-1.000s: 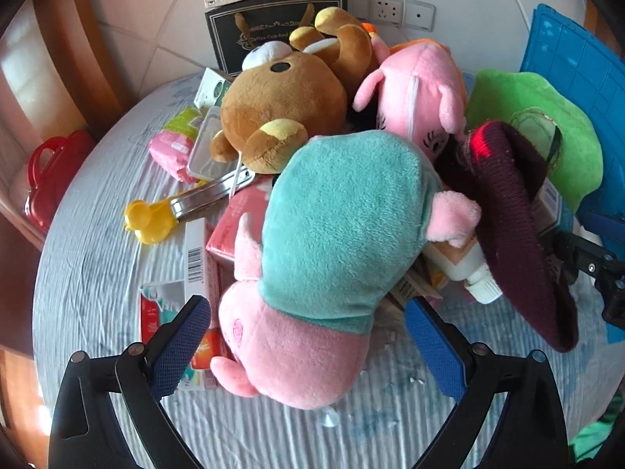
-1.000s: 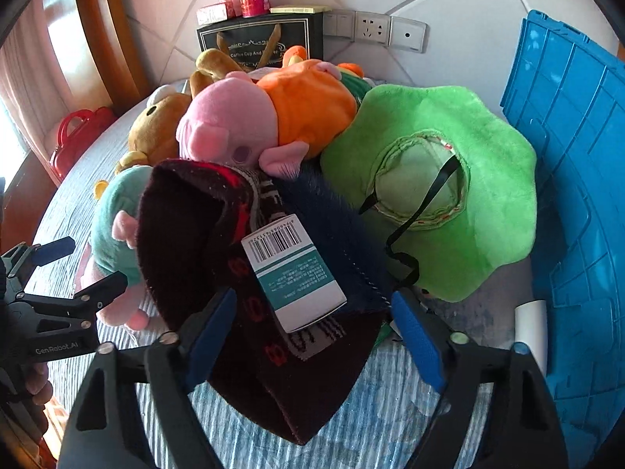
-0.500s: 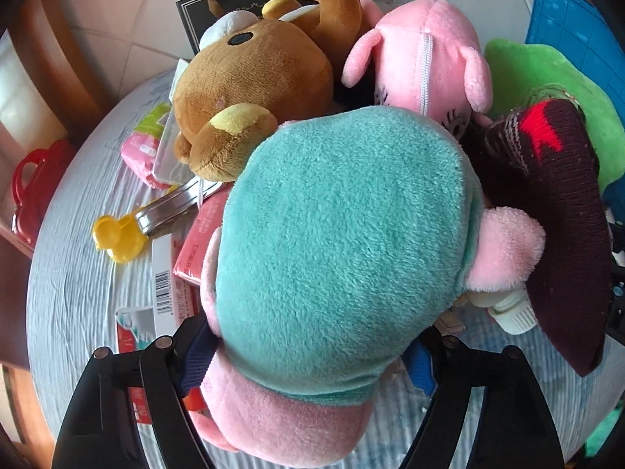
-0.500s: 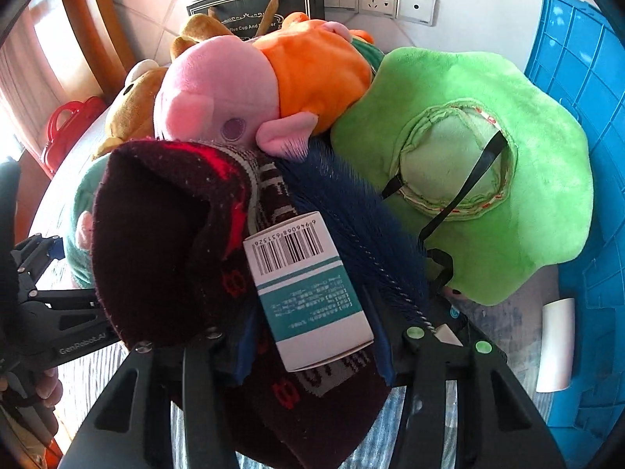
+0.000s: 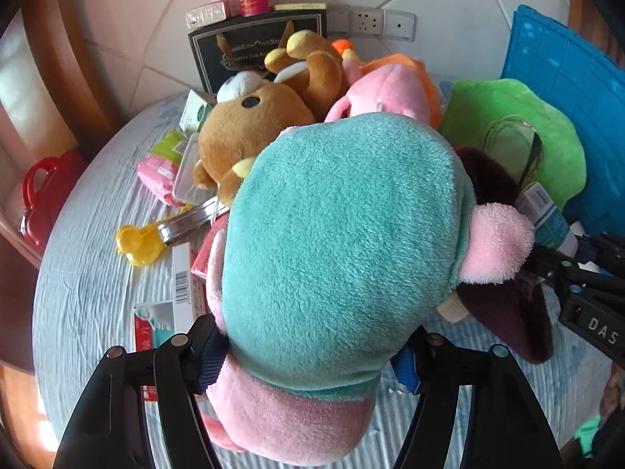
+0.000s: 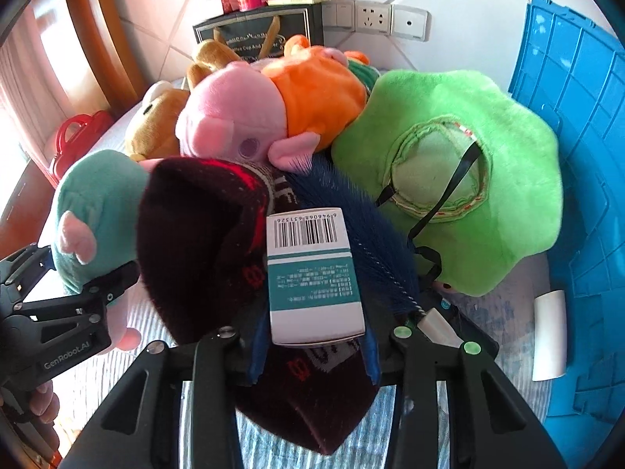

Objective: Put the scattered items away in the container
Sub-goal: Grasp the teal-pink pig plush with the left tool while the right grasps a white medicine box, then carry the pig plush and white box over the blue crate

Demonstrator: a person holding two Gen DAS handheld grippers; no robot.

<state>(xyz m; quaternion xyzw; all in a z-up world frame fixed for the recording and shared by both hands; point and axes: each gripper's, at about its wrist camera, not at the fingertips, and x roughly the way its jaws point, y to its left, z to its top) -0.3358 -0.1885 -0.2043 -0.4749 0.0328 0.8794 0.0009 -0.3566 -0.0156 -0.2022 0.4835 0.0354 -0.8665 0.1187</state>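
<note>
Striped tablecloth (image 5: pixel 90 273), one blue container (image 6: pixel 578 164), four plush toys.
Left gripper (image 5: pixel 308 359) closing, squeezing teal pig (image 5: pixel 343 234); right gripper (image 6: pixel 312 351) closing, clamping barcoded box (image 6: pixel 312 273); "GenRobot.AI" legible.

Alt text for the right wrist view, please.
The right gripper is closing on a teal-and-white barcoded box lying on a dark maroon knit hat. Behind are plush toys, a green plush hat and a blue crate at right.
</note>
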